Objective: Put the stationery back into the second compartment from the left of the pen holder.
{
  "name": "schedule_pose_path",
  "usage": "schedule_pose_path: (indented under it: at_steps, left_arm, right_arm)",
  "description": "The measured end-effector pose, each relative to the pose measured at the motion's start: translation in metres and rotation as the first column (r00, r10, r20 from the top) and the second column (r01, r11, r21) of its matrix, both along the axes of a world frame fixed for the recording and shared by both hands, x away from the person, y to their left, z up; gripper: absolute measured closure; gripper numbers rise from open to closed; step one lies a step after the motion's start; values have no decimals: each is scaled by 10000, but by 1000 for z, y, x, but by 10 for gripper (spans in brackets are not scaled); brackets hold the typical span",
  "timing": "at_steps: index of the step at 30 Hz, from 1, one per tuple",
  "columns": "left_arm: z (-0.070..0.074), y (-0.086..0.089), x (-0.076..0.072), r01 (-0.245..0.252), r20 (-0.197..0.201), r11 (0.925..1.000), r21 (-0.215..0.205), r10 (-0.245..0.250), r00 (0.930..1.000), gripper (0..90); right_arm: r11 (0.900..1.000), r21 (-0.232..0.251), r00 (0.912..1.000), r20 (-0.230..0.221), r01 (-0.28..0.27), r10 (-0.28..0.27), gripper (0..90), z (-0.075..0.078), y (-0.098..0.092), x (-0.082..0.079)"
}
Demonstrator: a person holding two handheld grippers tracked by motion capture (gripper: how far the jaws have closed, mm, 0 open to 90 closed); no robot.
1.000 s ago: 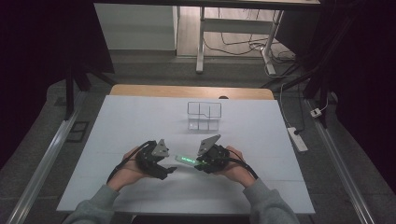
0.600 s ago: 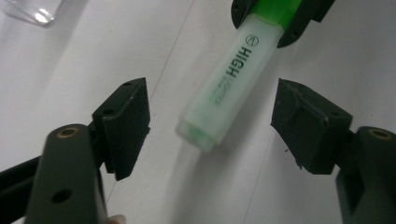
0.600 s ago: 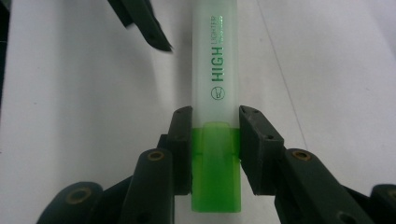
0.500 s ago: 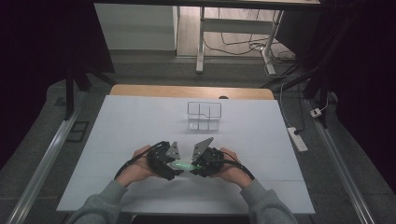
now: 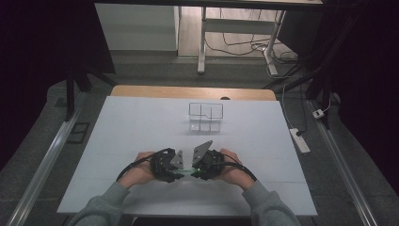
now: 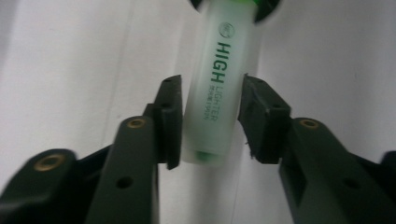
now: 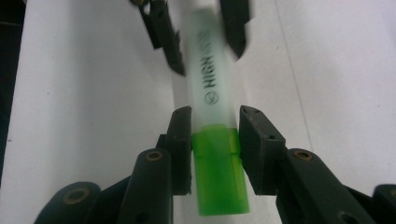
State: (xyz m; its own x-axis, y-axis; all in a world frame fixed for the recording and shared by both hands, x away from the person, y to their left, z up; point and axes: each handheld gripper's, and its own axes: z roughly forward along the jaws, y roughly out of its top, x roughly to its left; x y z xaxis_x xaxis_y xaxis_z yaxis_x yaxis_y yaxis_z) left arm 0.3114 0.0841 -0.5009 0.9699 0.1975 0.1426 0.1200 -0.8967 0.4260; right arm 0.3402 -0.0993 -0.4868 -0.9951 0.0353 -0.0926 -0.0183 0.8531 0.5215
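A highlighter (image 6: 212, 93) with a translucent white body and a green cap (image 7: 217, 172) hangs level just above the white table (image 5: 136, 127), near its front edge. My right gripper (image 7: 215, 140) is shut on the cap end. My left gripper (image 6: 208, 116) faces it from the other side; its jaws have just been closing, and the pads now press on both sides of the body's tail end. In the high view the left gripper (image 5: 180, 170) and right gripper (image 5: 194, 169) nearly meet tip to tip, with a green glimpse of the highlighter (image 5: 188, 170) between them.
A small clear box with compartments (image 5: 205, 117) stands at the middle of the table, farther back. A wooden strip (image 5: 188, 92) runs along the far edge. A power strip (image 5: 300, 140) lies on the floor at the right.
My left hand has slid right towards the right gripper. Its jaws, wide apart a second ago, have come together around the highlighter's free end. The right hand has kept still.
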Motion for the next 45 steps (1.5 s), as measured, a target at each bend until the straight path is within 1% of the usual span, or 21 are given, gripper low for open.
schedule_pose_path:
  at_steps: [1,2,4,5,6,7,8,10,11,12,14,17,18,21,26,29,35,36,40,43,45]
  left_arm:
    - [-1,-1,-1,45,-18,10000,-68,-45,10000,651]
    - [-1,-2,-1,-4,-26,9999,-106,4,10000,652]
    - [-1,-1,0,-98,1,9999,-135,98,10000,653]
    - [-1,0,0,-127,-26,9998,-167,127,9999,652]
    - [-2,1,0,-263,-65,9989,-390,261,9996,653]
    - [-1,3,1,-170,47,9994,-293,172,9998,653]
    - [-2,4,1,-339,57,9981,-518,343,9994,653]
    - [0,8,2,-431,219,9967,-692,447,9988,653]
    - [1,9,2,-492,268,9957,-779,514,9983,653]
    - [3,11,2,-569,354,9945,-880,602,9976,653]
    - [6,15,2,-747,534,9910,-1112,810,9953,653]
    - [10,23,3,-1085,666,9816,-1574,1202,9905,654]
    - [12,26,4,-1235,702,9773,-1722,1373,9880,654]
    - [13,33,6,-1562,732,9662,-2053,1743,9820,654]
    - [16,43,7,-2018,784,9455,-2555,2283,9704,654]
    - [16,47,7,-2198,741,9331,-2847,2501,9654,654]
    - [17,49,7,-2331,784,9166,-3248,2718,9592,653]
    - [17,49,6,-2354,779,9118,-3365,2761,9580,653]
    - [17,48,5,-2405,845,8990,-3660,2895,9534,653]
    - [17,46,4,-2417,853,8921,-3816,2944,9519,653]
    - [17,45,4,-2433,815,8868,-3929,2971,9514,653]
  right_arm:
    - [9999,52,9999,27,99,-99,663,1,-1,0]
    - [9997,167,9998,-16,176,-176,764,2,-2,1]
    - [9982,528,9993,-247,280,-267,768,4,-4,3]
    - [9985,462,9995,-144,296,-290,766,5,-5,3]
    - [9982,496,9994,-85,345,-341,751,5,-5,2]
    - [9975,567,9991,-36,427,-425,727,6,-5,2]
    - [9967,656,9988,70,470,-476,704,9,-7,3]
    - [9905,1143,9968,142,760,-782,660,14,-11,4]
    - [9785,1701,9923,213,1169,-1223,603,18,-14,5]
    - [9785,1701,9923,213,1169,-1223,603,18,-14,5]
    - [9602,2273,9852,158,1625,-1705,555,21,-20,7]
    - [9275,2934,9700,25,2318,-2432,483,23,-28,11]
    - [9203,3041,9655,66,2460,-2602,460,23,-30,12]
    - [8962,3340,9525,-167,2921,-3042,419,23,-35,13]
    - [8515,3700,9256,-757,3715,-3709,365,20,-43,17]
    - [8356,3783,9147,-953,3982,-3928,338,17,-45,18]
    - [8150,3900,9018,-1286,4285,-4126,307,13,-46,20]
    - [8119,3929,9003,-1321,4317,-4148,304,13,-46,21]
    - [8093,3919,8979,-1423,4376,-4166,290,10,-45,21]
    - [8059,3964,8970,-1499,4399,-4159,287,9,-43,20]
    - [8055,4008,8988,-1555,4366,-4099,286,9,-42,20]
